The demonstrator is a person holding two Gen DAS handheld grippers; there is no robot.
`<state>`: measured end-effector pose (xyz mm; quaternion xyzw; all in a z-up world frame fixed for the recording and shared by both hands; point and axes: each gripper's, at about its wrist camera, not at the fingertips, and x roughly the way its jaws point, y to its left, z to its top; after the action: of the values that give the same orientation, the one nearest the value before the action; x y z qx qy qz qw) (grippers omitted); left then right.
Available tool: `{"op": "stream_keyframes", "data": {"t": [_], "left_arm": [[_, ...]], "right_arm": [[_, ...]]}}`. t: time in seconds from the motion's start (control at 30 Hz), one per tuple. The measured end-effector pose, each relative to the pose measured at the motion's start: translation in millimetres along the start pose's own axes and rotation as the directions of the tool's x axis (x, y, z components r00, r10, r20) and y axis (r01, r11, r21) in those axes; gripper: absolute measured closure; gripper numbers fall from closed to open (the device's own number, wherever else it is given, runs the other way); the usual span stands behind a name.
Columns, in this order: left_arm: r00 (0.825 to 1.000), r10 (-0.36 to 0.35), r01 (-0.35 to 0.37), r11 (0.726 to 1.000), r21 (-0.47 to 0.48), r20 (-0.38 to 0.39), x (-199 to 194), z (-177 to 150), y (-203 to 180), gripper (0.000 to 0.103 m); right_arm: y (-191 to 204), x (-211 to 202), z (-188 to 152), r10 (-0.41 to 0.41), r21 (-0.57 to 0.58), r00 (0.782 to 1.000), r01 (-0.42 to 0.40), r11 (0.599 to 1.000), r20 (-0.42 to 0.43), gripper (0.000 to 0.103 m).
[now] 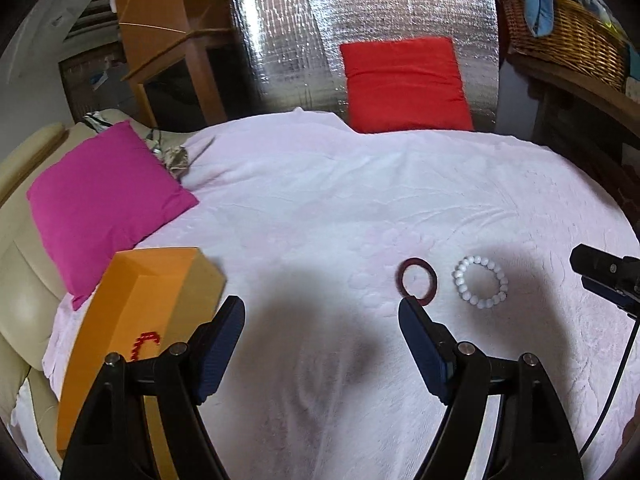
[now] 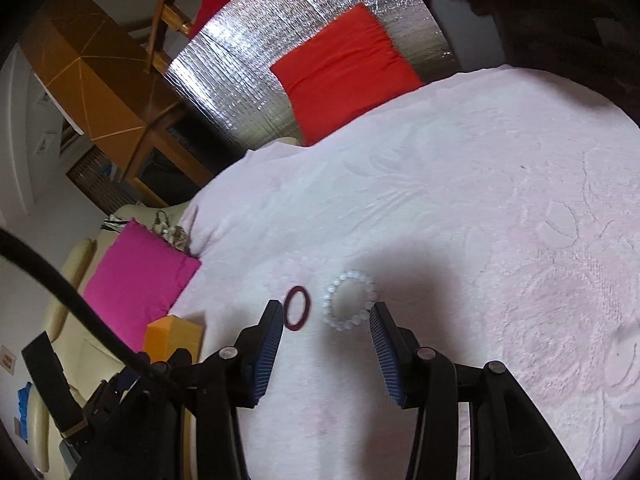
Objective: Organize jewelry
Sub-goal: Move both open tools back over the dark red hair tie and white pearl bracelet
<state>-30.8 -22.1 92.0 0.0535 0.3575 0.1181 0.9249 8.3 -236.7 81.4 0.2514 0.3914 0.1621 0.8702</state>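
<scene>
In the left wrist view, a magenta cushion [image 1: 104,200] lies at the middle left of the frame on a cream sofa [image 1: 24,280]. Below it, at lower left, stands an orange box [image 1: 132,312], and a short curve of red beads [image 1: 145,343] shows on its inner face, partly hidden behind the near finger. The left hand-held gripper [image 1: 322,312] fills the bottom of the frame, released, its two dark-padded fingers spread wide apart over bare pale pink blanket [image 1: 320,184] with nothing between them. Just above its right fingertip, at lower center-right, a dark red ring bangle [image 1: 417,281] lies flat on the blanket; whether the tip touches it cannot be told. Just beside the bangle, to its right and apart from it, lies a white bead bracelet [image 1: 480,282]. At the far right edge part of the other tool shows. A red cushion [image 1: 404,84] leans against a silver foil panel [image 1: 288,40] at upper center, and a wicker basket [image 1: 568,36] sits at upper right.

In the right wrist view, the magenta cushion [image 2: 136,280] and the orange box [image 2: 172,338] sit at lower left. The right hand-held gripper [image 2: 327,318] is released too, fingers open. The dark red ring bangle [image 2: 297,307] lies just off its left fingertip, and the white bead bracelet [image 2: 350,300] lies between the fingertips, nearer the right one.
</scene>
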Motion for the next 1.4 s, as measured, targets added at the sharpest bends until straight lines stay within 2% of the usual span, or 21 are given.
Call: {"op": "stream_keyframes", "data": {"t": [0.23,0.5,0.9,1.13,1.4], "left_arm": [[0.999,-0.026,0.027,1.000,0.014,-0.032,16.0,-3.4,-3.8,0.023],[0.999,-0.045,0.045,0.999,0.002,-0.025,16.9,-3.1,10.1,0.023],[0.988,-0.070,0.073,0.997,0.018,-0.134,47.3,-15.5,19.8,0.023],[0.984,-0.058,0.062,0.998,0.021,-0.167,52.6,-23.2,26.2,0.023],[0.986,-0.050,0.055,0.998,0.030,-0.160,53.1,-22.4,23.1,0.023]], "right_arm": [[-10.0,14.6,-4.7,-0.035,-0.011,0.999,0.035,0.999,-0.035,0.055],[-2.3,18.0,-14.7,-0.073,-0.040,0.995,0.071,0.997,-0.061,0.055],[-7.0,-9.3,-39.9,-0.081,0.013,0.995,0.082,0.997,-0.062,0.055],[-10.2,25.1,-47.7,-0.063,0.050,0.990,0.069,0.996,-0.125,0.055],[-4.3,44.9,-47.4,-0.077,0.006,0.986,0.078,0.997,-0.147,0.055]]}}
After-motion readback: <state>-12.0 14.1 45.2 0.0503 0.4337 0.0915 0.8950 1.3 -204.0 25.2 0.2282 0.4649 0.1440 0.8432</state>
